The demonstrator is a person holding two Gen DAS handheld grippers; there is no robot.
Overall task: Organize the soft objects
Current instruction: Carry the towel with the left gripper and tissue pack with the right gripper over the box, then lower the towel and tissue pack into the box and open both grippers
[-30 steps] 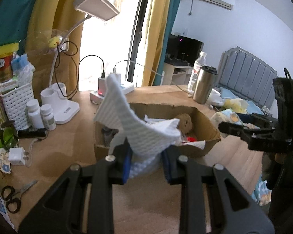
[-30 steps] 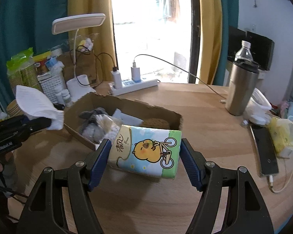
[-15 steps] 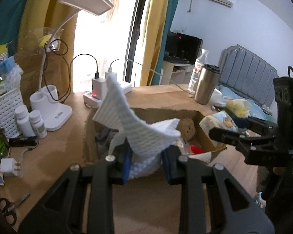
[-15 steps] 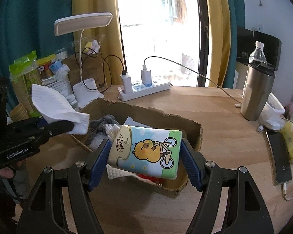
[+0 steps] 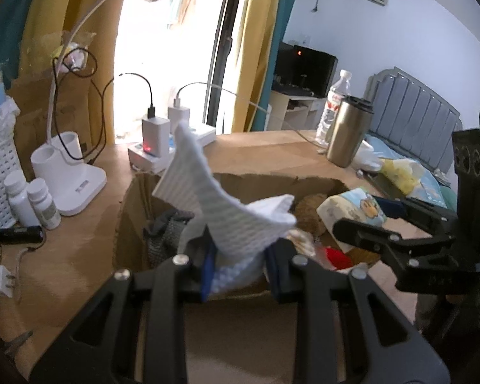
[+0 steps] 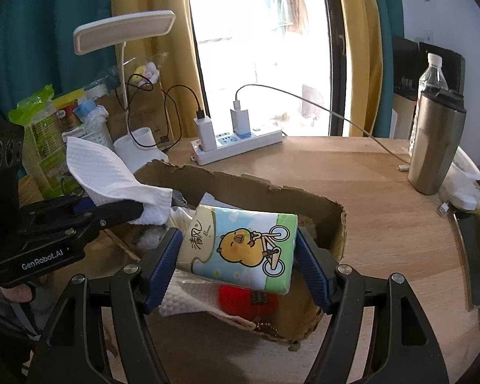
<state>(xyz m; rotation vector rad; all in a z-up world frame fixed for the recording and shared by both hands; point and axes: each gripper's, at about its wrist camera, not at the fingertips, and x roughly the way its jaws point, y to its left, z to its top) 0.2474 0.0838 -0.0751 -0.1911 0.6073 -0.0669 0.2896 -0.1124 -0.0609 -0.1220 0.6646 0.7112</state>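
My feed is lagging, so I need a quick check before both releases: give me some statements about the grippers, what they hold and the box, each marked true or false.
1. The left gripper is shut on a white paper towel. True.
2. The right gripper is empty. False: it is shut on a tissue pack printed with a cartoon cycling animal.
3. The tissue pack is held above the open cardboard box. True.
4. The cardboard box is empty. False: a red item, a gray item and white paper lie inside.
5. The steel tumbler lies on its side. False: it stands upright on the table.
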